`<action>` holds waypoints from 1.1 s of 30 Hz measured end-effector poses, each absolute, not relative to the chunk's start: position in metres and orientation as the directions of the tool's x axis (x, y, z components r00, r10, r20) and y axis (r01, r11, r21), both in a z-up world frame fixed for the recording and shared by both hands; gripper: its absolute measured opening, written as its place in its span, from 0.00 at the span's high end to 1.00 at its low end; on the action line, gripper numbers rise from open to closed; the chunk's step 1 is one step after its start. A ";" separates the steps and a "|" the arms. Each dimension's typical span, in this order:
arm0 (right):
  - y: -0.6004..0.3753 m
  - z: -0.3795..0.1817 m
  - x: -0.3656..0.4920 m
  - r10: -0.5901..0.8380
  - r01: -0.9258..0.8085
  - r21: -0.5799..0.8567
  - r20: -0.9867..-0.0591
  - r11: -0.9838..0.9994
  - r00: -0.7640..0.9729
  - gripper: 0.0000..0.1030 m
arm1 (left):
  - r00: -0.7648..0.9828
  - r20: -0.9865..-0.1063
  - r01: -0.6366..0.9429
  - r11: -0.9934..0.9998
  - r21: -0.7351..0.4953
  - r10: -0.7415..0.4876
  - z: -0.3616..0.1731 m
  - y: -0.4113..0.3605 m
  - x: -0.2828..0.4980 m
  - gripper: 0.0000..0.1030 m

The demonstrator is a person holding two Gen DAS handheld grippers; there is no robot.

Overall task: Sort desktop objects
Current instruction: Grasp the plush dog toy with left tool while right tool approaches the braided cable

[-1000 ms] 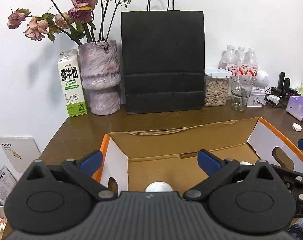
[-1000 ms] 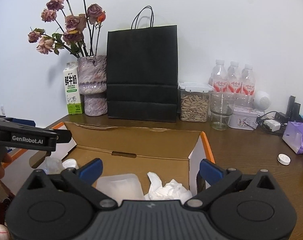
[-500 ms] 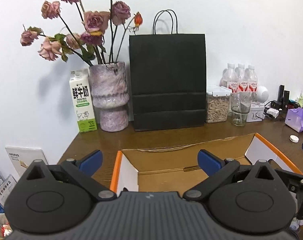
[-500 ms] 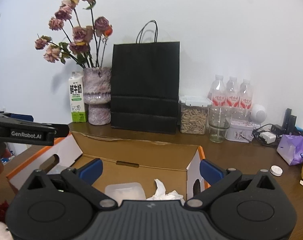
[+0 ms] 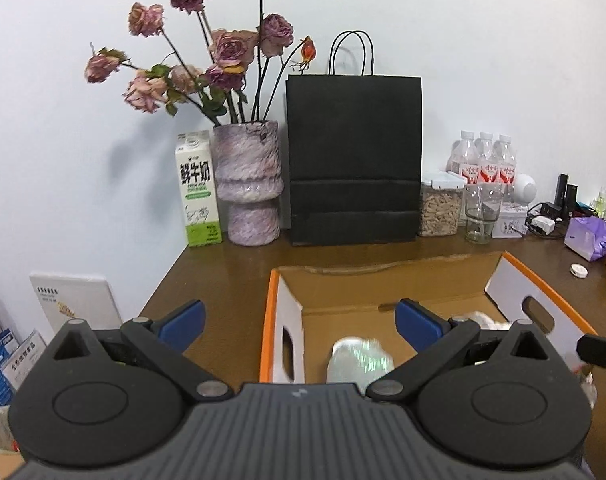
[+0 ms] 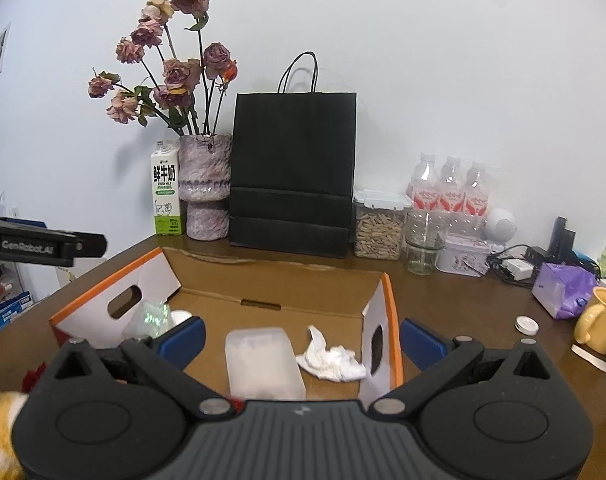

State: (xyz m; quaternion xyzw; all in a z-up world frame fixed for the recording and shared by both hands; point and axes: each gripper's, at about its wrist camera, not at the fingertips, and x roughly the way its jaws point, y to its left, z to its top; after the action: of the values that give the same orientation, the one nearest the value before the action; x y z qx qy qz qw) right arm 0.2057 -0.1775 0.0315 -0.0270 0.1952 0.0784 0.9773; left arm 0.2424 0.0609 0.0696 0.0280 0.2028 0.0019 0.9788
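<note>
Left gripper (image 5: 299, 322): blue fingers (image 5: 181, 319) spread wide, holding nothing, touching nothing, raised above the near left part of the tabletop (image 5: 231, 280) and the left wall of the cardboard box (image 5: 281, 308). Seen also from the right wrist view as a black bar at the left edge (image 6: 43, 242), above the box's left flap.

Right gripper (image 6: 301, 340): blue fingers (image 6: 421, 340) likewise splayed wide and empty, poised over the near side of the box (image 6: 271, 276), one finger inside its span, the other beyond its right wall.

Box: open-topped, orange-rimmed, long axis running left to right along the tabletop, set toward the near edge, well in front of the row of things at the wall.

Inside, left to right: crumpled clear plastic bottle (image 6: 149, 318) in the left end beside the handle hole, blurred, direction not clear; translucent plastic container (image 6: 263, 362) in the middle, long axis running near to far; crumpled white tissue (image 6: 331, 360) just beside it, close to the right wall, apart from the container.

Outside the box, toward the right edge of the tabletop: small white cap (image 6: 526, 325), purple tissue pack (image 6: 565, 290), yellow mug (image 6: 601, 320).

Along the far edge: milk carton (image 5: 198, 190), vase of dried roses (image 5: 249, 188), black paper bag (image 5: 353, 160), all upright.
</note>
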 end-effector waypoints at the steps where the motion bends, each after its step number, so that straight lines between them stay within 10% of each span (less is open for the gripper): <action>1: -0.179 0.030 0.200 0.147 -0.167 -0.018 -0.390 0.986 0.909 0.00 | 0.916 -0.401 0.005 0.998 0.055 0.018 0.068 0.062 0.237 0.00; 33: -0.170 -0.052 0.126 0.184 -0.215 0.018 -0.589 0.976 0.787 0.00 | 0.805 -0.593 0.002 1.000 -0.029 -0.019 -0.023 0.076 0.127 0.00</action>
State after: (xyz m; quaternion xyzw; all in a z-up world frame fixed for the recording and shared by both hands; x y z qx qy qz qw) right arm 0.1258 -0.1697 -0.0516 -0.0250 0.3088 0.1058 0.9449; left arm 0.1269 0.0762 -0.0233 -0.0135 0.3124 -0.0054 0.9498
